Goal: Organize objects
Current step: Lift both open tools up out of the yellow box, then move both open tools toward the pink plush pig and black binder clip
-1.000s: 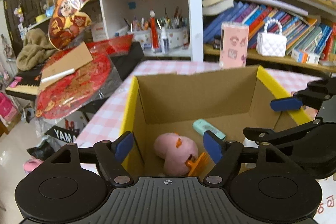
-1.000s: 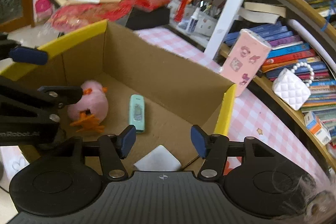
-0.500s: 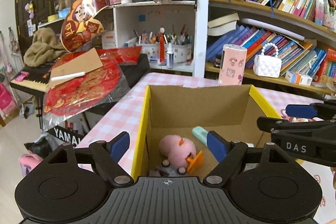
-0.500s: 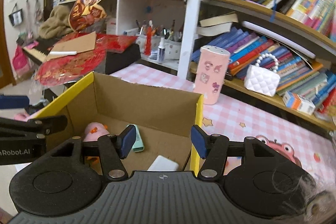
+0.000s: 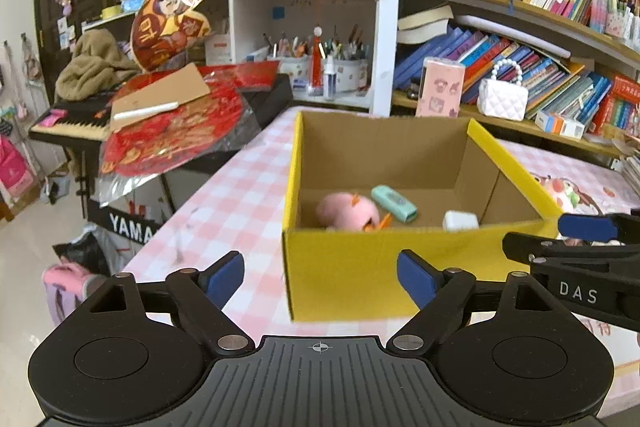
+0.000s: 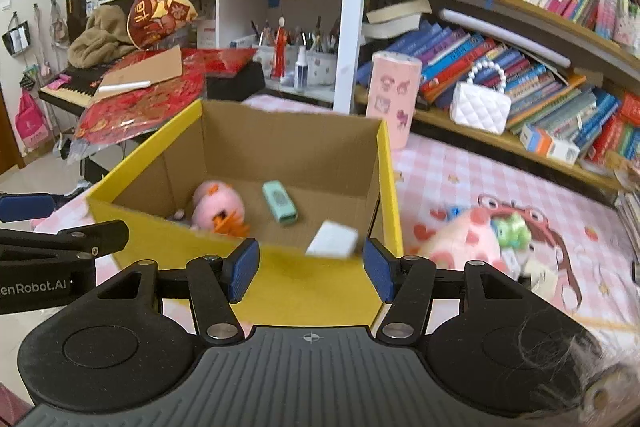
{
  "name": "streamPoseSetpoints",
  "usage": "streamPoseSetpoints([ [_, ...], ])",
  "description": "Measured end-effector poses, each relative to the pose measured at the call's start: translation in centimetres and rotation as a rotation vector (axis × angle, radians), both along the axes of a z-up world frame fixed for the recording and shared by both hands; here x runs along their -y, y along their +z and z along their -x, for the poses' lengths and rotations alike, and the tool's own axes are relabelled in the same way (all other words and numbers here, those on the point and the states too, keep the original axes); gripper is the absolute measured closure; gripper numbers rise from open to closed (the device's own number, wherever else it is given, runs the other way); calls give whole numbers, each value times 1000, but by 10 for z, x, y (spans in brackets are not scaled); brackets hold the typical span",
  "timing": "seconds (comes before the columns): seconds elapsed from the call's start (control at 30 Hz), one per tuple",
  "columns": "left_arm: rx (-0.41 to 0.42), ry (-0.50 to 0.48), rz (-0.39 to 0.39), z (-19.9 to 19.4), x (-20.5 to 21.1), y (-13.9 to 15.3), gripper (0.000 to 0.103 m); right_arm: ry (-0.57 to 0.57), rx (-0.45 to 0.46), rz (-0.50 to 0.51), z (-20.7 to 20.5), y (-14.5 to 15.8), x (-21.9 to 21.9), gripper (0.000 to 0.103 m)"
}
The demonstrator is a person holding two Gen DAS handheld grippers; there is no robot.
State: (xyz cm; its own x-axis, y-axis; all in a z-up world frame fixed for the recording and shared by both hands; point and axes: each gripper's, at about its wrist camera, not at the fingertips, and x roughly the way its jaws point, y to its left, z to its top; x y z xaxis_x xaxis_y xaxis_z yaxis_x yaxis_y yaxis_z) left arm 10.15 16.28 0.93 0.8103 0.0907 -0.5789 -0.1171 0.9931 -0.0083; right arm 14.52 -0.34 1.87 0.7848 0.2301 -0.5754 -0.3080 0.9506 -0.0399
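1. Left gripper (image 5: 320,273): black body with blue pads, jaws opening, nothing between them. It hangs before the near yellow wall of the box, above the near edge of the table.
2. Right gripper (image 6: 307,265): same build, jaws parted and empty, facing the box's near right corner. In the left wrist view it enters from the right edge.
3. Table (image 5: 236,187): covered by a pink-and-white checked cloth with cartoon prints toward its right side.
4. Cardboard box (image 5: 360,267): open-topped, yellow outside and brown inside, standing toward the left edge of the table, its far wall near the table's far edge.
5. Pink plush toy (image 6: 218,205): round, with orange feet, lying on the box floor by the near left corner of the box.
6. Second pink plush (image 6: 464,241): blurred, lying on the tablecloth just right of the box, a green piece at its right end.
7. Pink tumbler (image 6: 394,99): cylindrical, with cartoon stickers, upright at the far edge of the table, behind the box's far right corner.
8. White quilted handbag (image 6: 480,105): with a bead handle, on the lower bookshelf beyond the table's far edge.
9. Mint-green case (image 6: 280,203): oblong, flat on the box floor near its middle, just right of the plush toy.
10. White block (image 6: 332,239): small and rectangular, on the box floor by the near right corner, apart from the mint-green case.
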Motion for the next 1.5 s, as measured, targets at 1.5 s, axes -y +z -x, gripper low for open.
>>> streamPoseSetpoints([
  [1.5, -180, -250, 47, 62, 74, -46, 10, -341, -207, -9, 119, -45, 69, 34],
])
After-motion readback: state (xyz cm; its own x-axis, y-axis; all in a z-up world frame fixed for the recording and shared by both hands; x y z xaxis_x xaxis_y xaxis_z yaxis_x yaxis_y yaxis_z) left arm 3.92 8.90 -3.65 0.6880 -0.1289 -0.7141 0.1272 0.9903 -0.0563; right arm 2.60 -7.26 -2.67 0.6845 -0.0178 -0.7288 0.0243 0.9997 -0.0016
